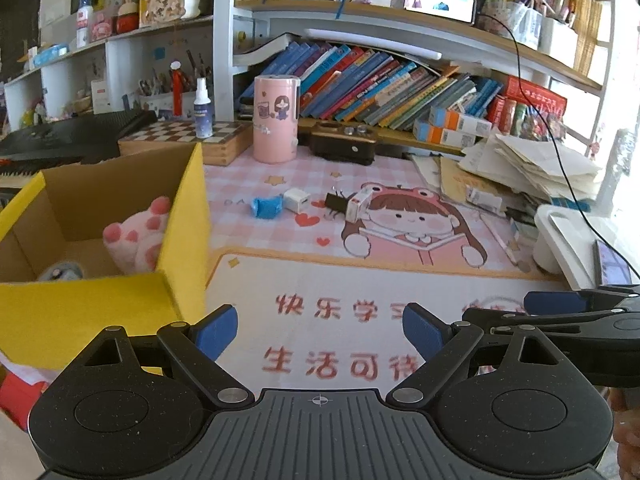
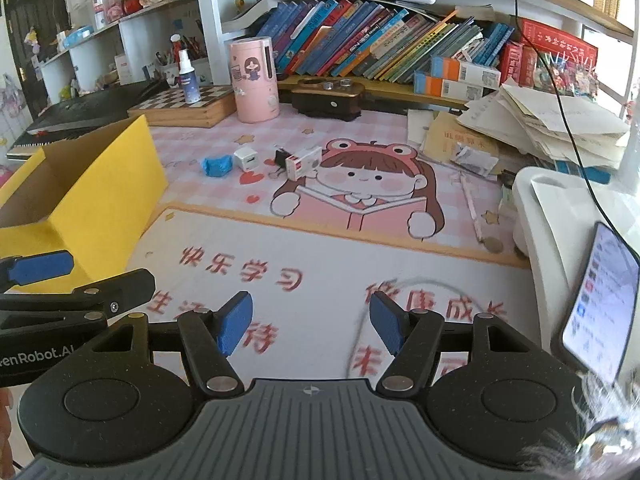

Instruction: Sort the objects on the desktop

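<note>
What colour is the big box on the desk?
The box is yellow outside and plain brown cardboard inside, seen best from the left wrist view.

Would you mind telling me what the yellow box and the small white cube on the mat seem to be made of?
The yellow box looks like cardboard: brown matte inner walls, a thin folded edge and a flat yellow outer face. The white cube looks like smooth hard plastic, probably a charger plug: crisp edges, a slight sheen and a slot in one face.
</note>
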Demonstrator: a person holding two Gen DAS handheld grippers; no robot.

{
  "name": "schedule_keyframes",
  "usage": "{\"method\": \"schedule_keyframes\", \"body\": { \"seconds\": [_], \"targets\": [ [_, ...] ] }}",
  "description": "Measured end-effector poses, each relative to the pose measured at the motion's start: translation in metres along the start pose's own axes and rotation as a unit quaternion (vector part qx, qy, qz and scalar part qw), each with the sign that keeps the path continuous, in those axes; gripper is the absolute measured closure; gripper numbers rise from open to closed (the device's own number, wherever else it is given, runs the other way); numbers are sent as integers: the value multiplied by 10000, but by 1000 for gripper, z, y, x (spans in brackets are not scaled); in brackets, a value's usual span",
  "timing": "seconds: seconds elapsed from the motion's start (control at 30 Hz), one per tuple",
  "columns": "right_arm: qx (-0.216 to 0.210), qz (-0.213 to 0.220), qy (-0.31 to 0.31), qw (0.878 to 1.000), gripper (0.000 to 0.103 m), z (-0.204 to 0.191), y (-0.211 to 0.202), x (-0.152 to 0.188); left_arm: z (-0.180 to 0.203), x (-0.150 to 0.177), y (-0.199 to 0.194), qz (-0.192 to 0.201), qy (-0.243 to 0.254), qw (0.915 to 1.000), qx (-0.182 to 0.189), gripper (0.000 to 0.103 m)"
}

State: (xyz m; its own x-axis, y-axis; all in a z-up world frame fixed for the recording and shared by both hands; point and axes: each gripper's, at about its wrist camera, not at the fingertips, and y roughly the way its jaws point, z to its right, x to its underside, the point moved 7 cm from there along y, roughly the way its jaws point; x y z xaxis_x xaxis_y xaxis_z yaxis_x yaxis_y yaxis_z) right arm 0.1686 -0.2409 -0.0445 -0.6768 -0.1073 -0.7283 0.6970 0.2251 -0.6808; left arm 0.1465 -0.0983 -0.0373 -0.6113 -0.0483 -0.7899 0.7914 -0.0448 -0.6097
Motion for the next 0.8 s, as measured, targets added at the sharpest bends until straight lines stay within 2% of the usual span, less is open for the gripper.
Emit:
{"method": "schedule_keyframes", "body": {
  "seconds": [0.37,0.8],
  "targets": [
    [-386,-125,-114,9991,40,34,36,-25,19,-32,33,9,-377,9986,-378,11],
    [-833,-102,-965,9918,37,53,89,-68,21,-59,72,-15,-553,9953,-797,12]
  ]
}}
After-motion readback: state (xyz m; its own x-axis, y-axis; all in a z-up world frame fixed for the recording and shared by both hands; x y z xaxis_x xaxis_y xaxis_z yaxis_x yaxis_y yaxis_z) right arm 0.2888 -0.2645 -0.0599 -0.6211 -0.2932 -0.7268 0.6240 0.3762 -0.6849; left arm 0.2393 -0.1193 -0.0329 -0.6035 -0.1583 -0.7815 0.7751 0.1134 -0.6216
